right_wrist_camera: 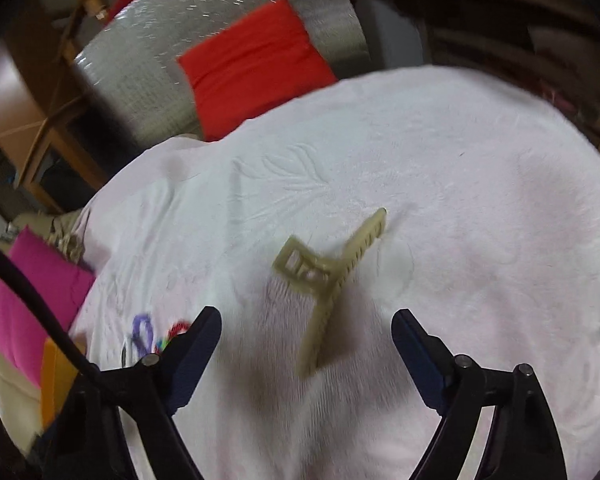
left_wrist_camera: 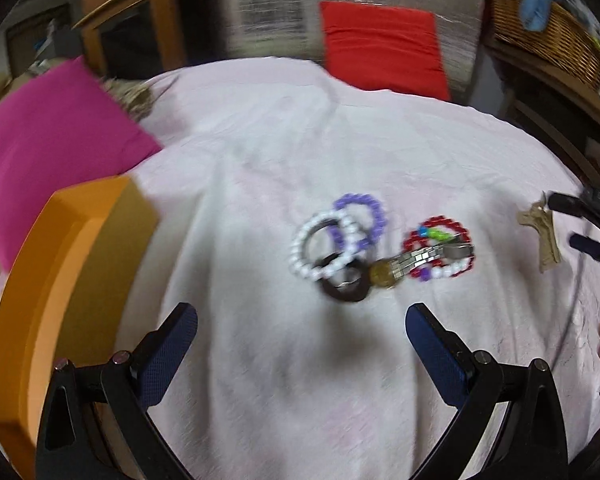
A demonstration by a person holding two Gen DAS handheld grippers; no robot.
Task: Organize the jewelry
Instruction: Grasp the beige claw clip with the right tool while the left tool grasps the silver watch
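White bedspread (left_wrist_camera: pixel 260 152) fills both views. Ahead of the left gripper (left_wrist_camera: pixel 302 322), fingers apart, lies the tangled jewelry pile (left_wrist_camera: pixel 376 248). Ahead of the right gripper (right_wrist_camera: pixel 306 330), likewise spread, the hair claw (right_wrist_camera: pixel 328 280) runs lengthwise between its fingers, nearer.

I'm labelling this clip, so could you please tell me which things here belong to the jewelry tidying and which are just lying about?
For the job:
- bead bracelets
- metal watch
- black ring
- hair claw clip
- orange box

Lying about:
- magenta cushion
- red cushion
- wicker basket
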